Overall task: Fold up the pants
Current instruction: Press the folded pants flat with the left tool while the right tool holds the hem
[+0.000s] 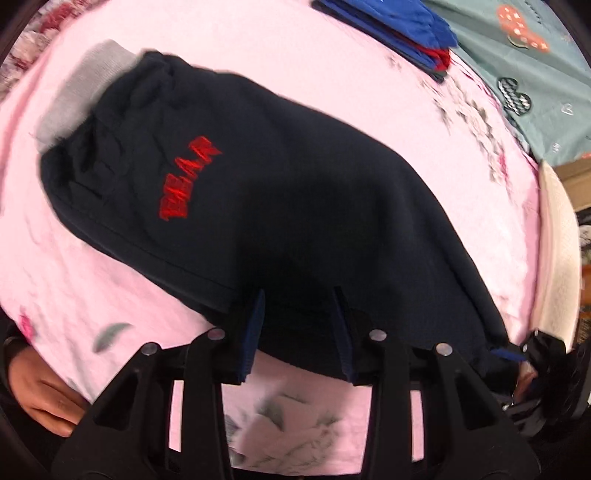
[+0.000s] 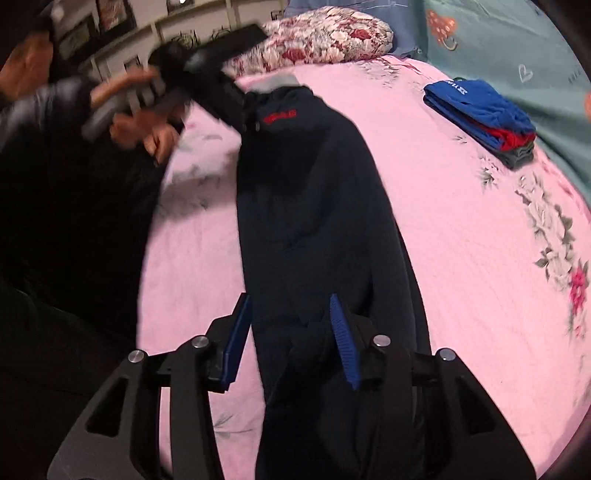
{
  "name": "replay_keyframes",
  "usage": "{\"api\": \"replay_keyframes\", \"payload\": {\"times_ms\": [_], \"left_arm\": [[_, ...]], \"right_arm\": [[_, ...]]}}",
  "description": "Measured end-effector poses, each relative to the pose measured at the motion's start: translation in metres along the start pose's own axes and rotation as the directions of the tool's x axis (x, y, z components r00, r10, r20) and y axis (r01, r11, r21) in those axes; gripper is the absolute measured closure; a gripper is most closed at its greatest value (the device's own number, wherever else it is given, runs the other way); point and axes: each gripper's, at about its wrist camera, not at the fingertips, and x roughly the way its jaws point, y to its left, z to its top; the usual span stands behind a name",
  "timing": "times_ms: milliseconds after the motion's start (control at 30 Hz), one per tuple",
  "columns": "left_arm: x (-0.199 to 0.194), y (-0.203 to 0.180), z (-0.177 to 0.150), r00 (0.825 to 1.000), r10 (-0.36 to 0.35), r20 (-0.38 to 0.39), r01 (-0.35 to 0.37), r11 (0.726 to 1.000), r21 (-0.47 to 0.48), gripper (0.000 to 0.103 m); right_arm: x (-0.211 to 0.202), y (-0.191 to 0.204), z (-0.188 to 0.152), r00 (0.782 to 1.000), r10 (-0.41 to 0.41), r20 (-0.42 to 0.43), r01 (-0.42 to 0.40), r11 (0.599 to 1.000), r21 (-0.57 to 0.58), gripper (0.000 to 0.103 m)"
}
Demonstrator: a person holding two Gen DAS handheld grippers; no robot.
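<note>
Pants [image 1: 280,206], dark navy with a grey ribbed waistband [image 1: 77,92] and red stitched lettering [image 1: 188,181], fill the left wrist view, lying folded lengthwise on a pink floral bedspread [image 1: 332,85]. The left gripper [image 1: 300,332] points steeply down at the near edge of the pants; its two blue-padded fingers [image 1: 255,332] stand apart with dark cloth lying between them, and the pads do not visibly press on it. Beyond the pants, toward the top, sits a stack of folded clothes [image 1: 402,26] in blue and red, and past that a teal blanket [image 1: 517,74] with printed shapes. A person's hand [image 1: 40,398] shows at the lower left edge, beside the pants. The tip of the other gripper shows at the pants' lower right corner, blurred.

From the right wrist view the pants [image 2: 317,221] run away as a long narrow strip across the bedspread [image 2: 461,258], the lettering at the far end. The right gripper [image 2: 291,336] stands over the near end with its jaws parted; the cloth passes between the blue pads, one finger [image 2: 236,343] just clear of the pants' left edge, the other lying over the fabric. At the far end of the pants the left gripper [image 2: 236,107] appears, held by a blurred hand [image 2: 147,129]. To the right of the pants lies the folded stack [image 2: 484,114], and beyond their far end a flowered pillow [image 2: 332,37].
</note>
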Motion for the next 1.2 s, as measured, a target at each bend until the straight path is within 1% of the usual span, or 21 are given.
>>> {"api": "replay_keyframes", "payload": {"times_ms": [100,167,200,267,300,333,400,433,500,567,667,700,733,767,833,867,900,1000,1067,1167,1200], "left_arm": [[-0.003,0.012,0.008,1.0,0.004,0.007,-0.004,0.999,-0.033,0.066],[-0.004,0.022,0.011,1.0,0.007,0.007,-0.007,0.999,-0.049,0.066],[-0.003,0.025,0.014,1.0,0.005,0.005,-0.004,0.998,-0.059,0.066],[-0.001,0.033,0.019,1.0,0.002,0.003,-0.002,0.997,-0.077,0.066],[-0.002,0.038,0.02,1.0,-0.001,0.002,0.001,0.997,-0.082,0.066],[-0.001,0.039,0.022,1.0,-0.002,0.001,0.002,0.997,-0.083,0.066],[0.0,0.04,0.025,1.0,0.002,0.001,-0.002,0.997,-0.079,0.066],[0.001,0.039,0.027,1.0,0.005,0.001,-0.005,0.997,-0.077,0.066],[0.003,0.039,0.031,1.0,0.01,0.004,-0.009,0.997,-0.077,0.066],[0.003,0.039,0.035,1.0,0.011,0.01,-0.01,0.996,-0.086,0.066],[0.001,0.042,0.038,0.999,0.029,0.016,-0.028,0.996,-0.087,0.066],[-0.001,0.044,0.038,0.999,0.039,0.017,-0.037,0.996,-0.084,0.066],[-0.002,0.045,0.038,0.999,0.04,0.016,-0.038,0.996,-0.085,0.066],[-0.002,0.047,0.038,0.999,0.034,0.014,-0.033,0.995,-0.091,0.066],[-0.005,0.047,0.037,0.999,0.039,0.017,-0.038,0.996,-0.084,0.066],[-0.005,0.045,0.036,0.999,0.045,0.018,-0.043,0.996,-0.076,0.065],[-0.005,0.044,0.036,0.999,0.047,0.018,-0.046,0.997,-0.069,0.064],[-0.003,0.043,0.035,0.999,0.046,0.017,-0.044,0.997,-0.071,0.064],[-0.001,0.043,0.035,0.999,0.044,0.017,-0.043,0.996,-0.073,0.064],[-0.002,0.043,0.034,0.999,0.04,0.018,-0.038,0.997,-0.074,0.064],[-0.002,0.043,0.034,0.999,0.038,0.019,-0.036,0.997,-0.073,0.064]], "right_arm": [[0.02,0.011,-0.004,0.998,-0.062,0.0,0.061,0.994,-0.085,0.06],[0.028,0.016,-0.005,0.997,-0.082,0.006,0.082,0.99,-0.113,0.063],[0.032,0.014,-0.009,0.996,-0.091,0.003,0.09,0.989,-0.118,0.068],[0.044,0.014,-0.01,0.993,-0.121,-0.013,0.118,0.982,-0.149,0.07],[0.046,0.016,-0.01,0.993,-0.122,-0.002,0.12,0.981,-0.151,0.074],[0.045,0.017,-0.01,0.993,-0.121,-0.002,0.12,0.982,-0.148,0.087],[0.045,0.018,-0.01,0.991,-0.136,-0.011,0.133,0.981,-0.144,0.098],[0.044,0.019,-0.009,0.991,-0.137,-0.009,0.134,0.981,-0.139,0.1],[0.04,0.016,-0.01,0.994,-0.105,-0.016,0.103,0.99,-0.098,0.101],[0.033,0.013,-0.008,0.997,-0.078,0.0,0.078,0.995,-0.055,0.103],[0.022,0.023,-0.004,0.999,-0.027,0.018,0.028,0.998,-0.061,0.103],[0.02,0.03,-0.003,1.0,0.008,0.013,-0.007,0.997,-0.071,0.103],[0.021,0.036,-0.004,1.0,0.02,0.003,-0.02,0.996,-0.084,0.103],[0.024,0.041,-0.006,1.0,-0.002,0.002,0.002,0.994,-0.11,0.103],[0.025,0.048,-0.006,0.99,-0.128,0.062,0.137,0.974,-0.179,0.103],[0.028,0.048,-0.006,0.984,-0.163,0.069,0.174,0.964,-0.201,0.102],[0.035,0.048,-0.005,0.982,-0.183,0.053,0.19,0.959,-0.212,0.101],[0.048,0.044,-0.003,0.973,-0.223,0.056,0.23,0.945,-0.234,0.101],[0.058,0.043,-0.001,0.97,-0.24,0.042,0.243,0.938,-0.246,0.101],[0.051,0.045,0.0,0.969,-0.24,0.064,0.248,0.934,-0.256,0.096],[0.047,0.046,0.0,0.969,-0.233,0.081,0.246,0.934,-0.261,0.088]]}}
